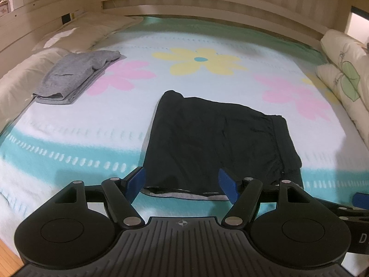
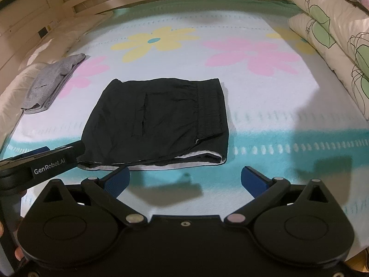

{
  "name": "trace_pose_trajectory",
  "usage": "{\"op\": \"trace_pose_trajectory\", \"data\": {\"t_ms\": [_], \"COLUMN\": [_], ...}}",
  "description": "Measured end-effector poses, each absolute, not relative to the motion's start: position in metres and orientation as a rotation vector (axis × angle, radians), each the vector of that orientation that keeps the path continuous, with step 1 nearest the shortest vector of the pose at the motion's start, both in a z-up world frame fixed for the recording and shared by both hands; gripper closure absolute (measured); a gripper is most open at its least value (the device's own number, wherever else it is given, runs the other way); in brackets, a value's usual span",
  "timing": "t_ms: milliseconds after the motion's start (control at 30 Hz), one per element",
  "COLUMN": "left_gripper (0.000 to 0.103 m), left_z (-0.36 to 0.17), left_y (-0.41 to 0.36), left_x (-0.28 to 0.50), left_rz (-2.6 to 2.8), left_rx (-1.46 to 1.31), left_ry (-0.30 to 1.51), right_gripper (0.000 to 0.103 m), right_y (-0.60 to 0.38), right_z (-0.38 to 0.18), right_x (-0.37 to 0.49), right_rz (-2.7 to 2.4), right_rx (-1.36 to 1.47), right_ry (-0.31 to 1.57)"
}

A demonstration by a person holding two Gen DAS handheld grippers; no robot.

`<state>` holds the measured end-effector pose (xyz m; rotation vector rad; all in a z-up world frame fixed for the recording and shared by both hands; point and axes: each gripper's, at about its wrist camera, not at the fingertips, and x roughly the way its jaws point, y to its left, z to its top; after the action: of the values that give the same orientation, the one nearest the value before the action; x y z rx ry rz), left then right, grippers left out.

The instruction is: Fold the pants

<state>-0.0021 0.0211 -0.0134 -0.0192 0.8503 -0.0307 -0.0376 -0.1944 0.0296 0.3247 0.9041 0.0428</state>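
Black pants [image 1: 207, 143] lie folded into a flat rectangle on the flowered blanket [image 1: 92, 124]; they also show in the right wrist view [image 2: 161, 120], with a white lining at the near edge. My left gripper [image 1: 183, 184] is open and empty, just above the pants' near edge. My right gripper [image 2: 184, 180] is open and empty, over the blanket just short of the pants' near edge. The left gripper's body [image 2: 41, 164] shows at the left of the right wrist view.
Folded grey pants [image 1: 76, 78] lie at the far left of the bed, also in the right wrist view [image 2: 50, 85]. White pillows [image 1: 27, 69] line the left side. Leaf-print bedding [image 2: 329, 37] is stacked on the right. A wooden headboard [image 1: 207, 2] stands behind.
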Motion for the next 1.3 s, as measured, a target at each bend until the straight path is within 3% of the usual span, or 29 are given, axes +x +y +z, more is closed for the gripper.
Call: {"op": "trace_pose_trajectory", "data": {"t_ms": [1300], "left_gripper": [0.034], "left_z": [-0.014], "left_y": [0.019], "left_x": [-0.007], "left_rz": [-0.033], "left_rx": [0.036], "left_ry": [0.857], "right_gripper": [0.000], "right_y": [-0.189], "right_z": [0.014], "right_x": [-0.033], "right_rz": [0.010], "right_rx": [0.305], "right_ry": [0.938]}}
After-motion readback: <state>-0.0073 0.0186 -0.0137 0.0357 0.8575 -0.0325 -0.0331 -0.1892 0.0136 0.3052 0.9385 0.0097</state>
